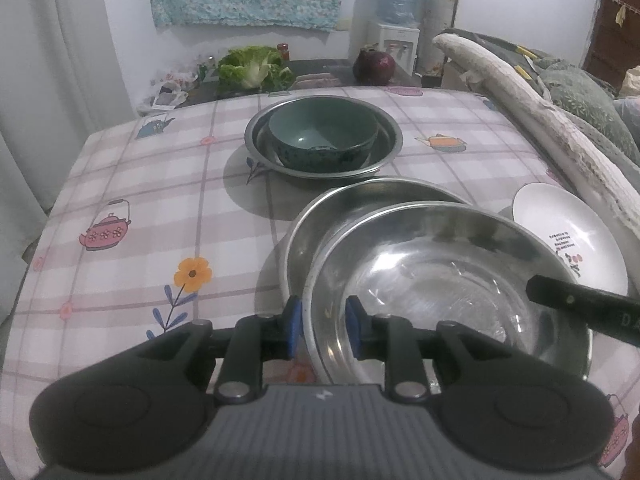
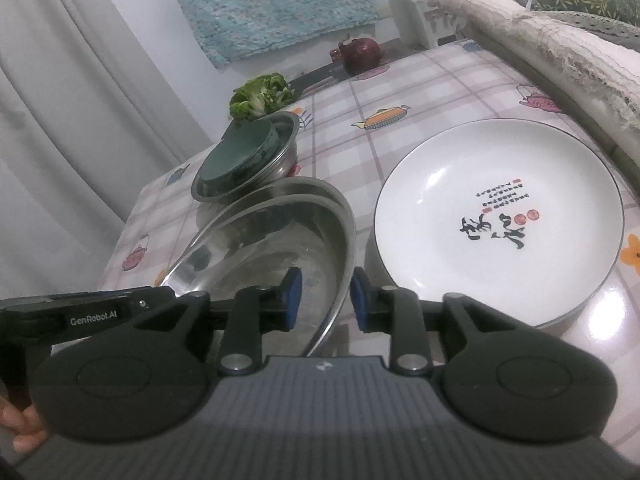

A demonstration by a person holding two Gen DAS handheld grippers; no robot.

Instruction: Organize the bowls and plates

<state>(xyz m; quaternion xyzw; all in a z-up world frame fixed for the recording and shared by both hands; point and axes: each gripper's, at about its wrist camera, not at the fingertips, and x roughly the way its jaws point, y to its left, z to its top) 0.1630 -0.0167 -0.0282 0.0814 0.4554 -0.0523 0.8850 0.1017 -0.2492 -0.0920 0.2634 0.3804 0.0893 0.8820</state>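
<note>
Both your grippers straddle the rim of the top steel bowl point(image 1: 448, 280), which sits nested, slightly off-centre, in a second steel bowl point(image 1: 360, 196) on the tabletop point(image 1: 140, 208). Left gripper point(image 1: 322, 326): fingers either side of the near rim, a visible gap at each blue pad, so they stand loosely parted and are not pinching. Right gripper point(image 2: 322, 298): same story on the opposite rim, pads clear of the metal. The bowl looks set down and resting on its own.

Elsewhere: a green bowl point(image 1: 322, 140) sits inside a third steel bowl point(image 1: 324, 136) further back, and a white plate point(image 2: 496, 216) lies just beside the nested pair, near the tabletop edge.

Risks from here:
- Pull back at an angle and a pad may hook the thin rim, tipping or dragging the top bowl.
- The top bowl is not seated centrally, so a nudge could make it rock or slide.
- The right gripper is close to the white plate; a sideways swing could knock it toward the edge.
- The slick steel is likely to slip if you re-grip lightly.
</note>
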